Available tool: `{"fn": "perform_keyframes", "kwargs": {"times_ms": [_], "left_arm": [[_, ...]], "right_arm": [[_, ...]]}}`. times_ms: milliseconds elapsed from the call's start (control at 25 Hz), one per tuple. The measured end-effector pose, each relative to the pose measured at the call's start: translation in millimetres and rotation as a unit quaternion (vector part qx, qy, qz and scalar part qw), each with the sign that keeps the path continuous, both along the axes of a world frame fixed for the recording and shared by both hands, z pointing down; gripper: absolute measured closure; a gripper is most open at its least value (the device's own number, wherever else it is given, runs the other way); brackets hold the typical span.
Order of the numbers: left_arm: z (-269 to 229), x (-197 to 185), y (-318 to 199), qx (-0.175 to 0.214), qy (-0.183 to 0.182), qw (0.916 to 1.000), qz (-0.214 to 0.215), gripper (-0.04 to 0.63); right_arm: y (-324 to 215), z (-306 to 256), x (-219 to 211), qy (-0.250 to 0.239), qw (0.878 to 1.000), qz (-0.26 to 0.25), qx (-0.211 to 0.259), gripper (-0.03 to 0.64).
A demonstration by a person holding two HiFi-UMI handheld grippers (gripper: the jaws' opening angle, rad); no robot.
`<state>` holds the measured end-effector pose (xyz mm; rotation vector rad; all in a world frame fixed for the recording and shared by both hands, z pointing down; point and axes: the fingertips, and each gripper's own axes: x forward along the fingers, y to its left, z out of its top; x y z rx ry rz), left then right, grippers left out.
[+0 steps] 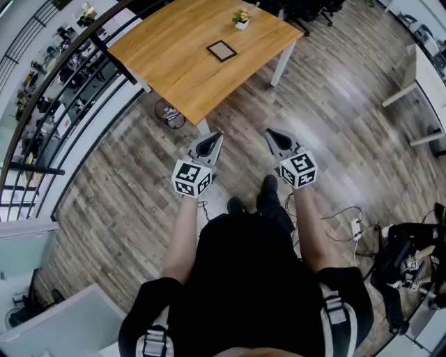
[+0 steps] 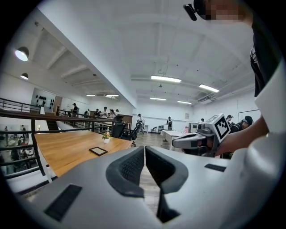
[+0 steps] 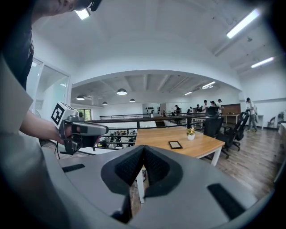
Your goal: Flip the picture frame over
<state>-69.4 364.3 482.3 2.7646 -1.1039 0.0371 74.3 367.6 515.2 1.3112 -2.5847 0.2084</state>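
Observation:
A small black picture frame [image 1: 221,50] lies flat on the wooden table [image 1: 174,63], near a little potted plant [image 1: 241,19]. The frame also shows far off in the left gripper view [image 2: 98,151] and the right gripper view [image 3: 175,145]. My left gripper [image 1: 217,137] and right gripper [image 1: 268,132] are held side by side over the floor, short of the table's near corner. Both are shut with nothing between the jaws. Each gripper sees the other: the right gripper [image 2: 175,142] in the left gripper view, the left gripper [image 3: 105,129] in the right gripper view.
A black railing [image 1: 63,84] runs along the table's left side. Office chairs [image 3: 219,127] stand behind the table. A white desk [image 1: 425,77] is at the right, with cables and a power strip [image 1: 355,226] on the wood floor. Several people stand far back in the room.

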Motion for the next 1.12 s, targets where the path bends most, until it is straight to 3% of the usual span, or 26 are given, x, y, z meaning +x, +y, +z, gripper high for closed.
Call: {"fn": "perform_keyframes", "kwargs": {"times_ms": [360, 440, 480, 520, 560, 640, 760, 1120], "left_arm": [[-0.3, -7.5, 3.2, 0.001, 0.009, 0.9999, -0.011, 0.568], [-2.1, -6.9, 4.2, 0.002, 0.013, 0.9999, -0.01, 0.566], [-1.7, -6.2, 4.4, 0.002, 0.011, 0.9999, -0.008, 0.526], [-0.2, -5.1, 4.4, 0.002, 0.007, 1.0, -0.006, 0.425], [1.7, -4.1, 4.4, 0.003, 0.001, 1.0, -0.006, 0.373], [3.4, -3.1, 4.1, 0.007, -0.007, 0.9999, -0.009, 0.327], [2.9, -2.0, 3.5, 0.01, -0.014, 0.9998, -0.013, 0.285], [-4.5, 0.5, -5.1, 0.013, -0.009, 0.9997, -0.018, 0.281]], "right_arm": [[6.1, 3.5, 0.6, 0.002, 1.0, 0.002, -0.001, 0.587], [6.4, 1.8, 0.0, 0.004, 1.0, 0.002, 0.003, 0.514], [6.2, 0.9, -0.9, 0.009, 1.0, 0.001, 0.007, 0.45], [5.9, 0.2, -1.9, 0.015, 1.0, 0.001, 0.013, 0.388], [5.6, -0.7, -2.6, 0.021, 1.0, 0.001, 0.019, 0.349], [4.3, -3.7, -2.7, 0.025, 0.999, 0.005, 0.033, 0.251], [2.2, -8.2, -0.5, 0.021, 0.999, 0.011, 0.044, 0.176], [-5.7, -9.1, 5.9, 0.011, 0.999, 0.007, 0.034, 0.181]]}}
